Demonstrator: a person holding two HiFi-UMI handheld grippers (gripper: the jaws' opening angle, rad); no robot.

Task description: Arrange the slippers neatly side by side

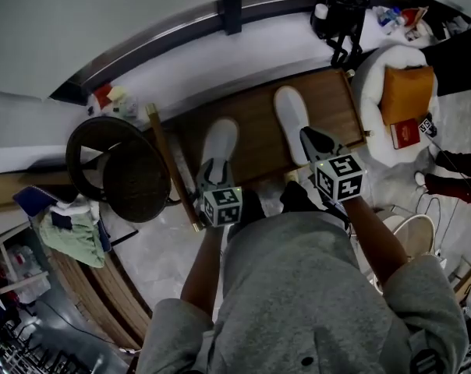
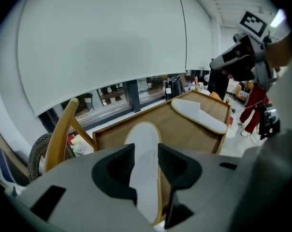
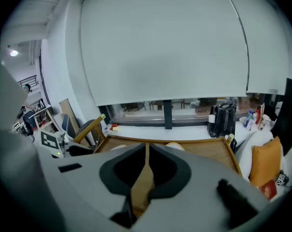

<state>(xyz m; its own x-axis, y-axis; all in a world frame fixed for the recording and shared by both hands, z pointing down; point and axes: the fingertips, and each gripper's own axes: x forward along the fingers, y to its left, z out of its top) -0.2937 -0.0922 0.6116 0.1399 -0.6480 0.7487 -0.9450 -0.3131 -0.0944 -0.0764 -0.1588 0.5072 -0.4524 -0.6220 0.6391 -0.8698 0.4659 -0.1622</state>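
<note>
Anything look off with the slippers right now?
Yes. The two slippers are not a neat pair: the right slipper lies farther up the wooden tray than the left slipper, apart from it and angled differently.

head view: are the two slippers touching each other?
No: the left slipper and the right slipper lie apart on the wooden board, with bare wood between them.
</note>
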